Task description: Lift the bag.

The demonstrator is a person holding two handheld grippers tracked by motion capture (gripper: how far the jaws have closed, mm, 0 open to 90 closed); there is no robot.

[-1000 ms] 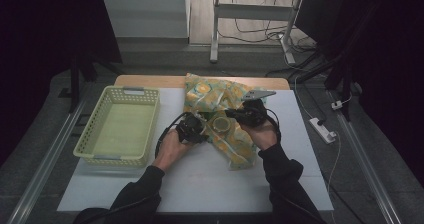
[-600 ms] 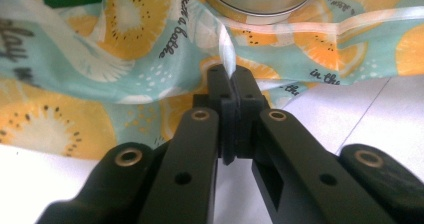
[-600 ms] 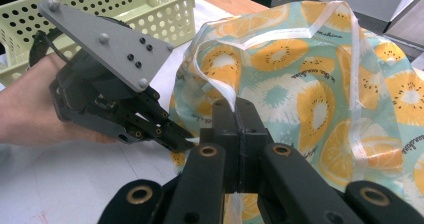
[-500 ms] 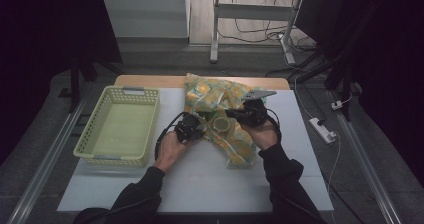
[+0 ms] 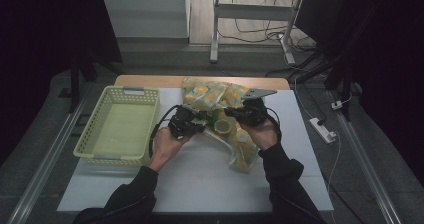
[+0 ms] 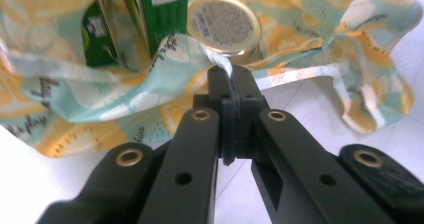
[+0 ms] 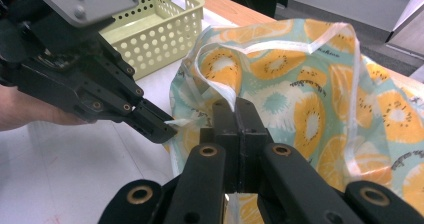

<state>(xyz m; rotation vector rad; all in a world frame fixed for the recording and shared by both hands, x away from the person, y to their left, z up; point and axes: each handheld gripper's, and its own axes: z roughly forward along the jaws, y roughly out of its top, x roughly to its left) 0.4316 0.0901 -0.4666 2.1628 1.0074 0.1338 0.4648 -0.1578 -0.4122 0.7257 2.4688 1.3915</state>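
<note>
Lifted slightly since a second ago, bag [image 5: 220, 111] rim mid-table, beside basket [image 5: 120, 126] | left gripper [image 6: 231, 76] jaws just closed, pinching rim | right gripper [image 7: 235, 106] clamped on opposite rim | pull apart evenly, gently, exposing jar [image 6: 224, 24], carton [image 6: 162, 14]

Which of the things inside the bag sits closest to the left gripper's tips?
The jar with the gold lid, just beyond the pinched bag rim. The green cartons stand farther to the side in the left gripper view.
</note>
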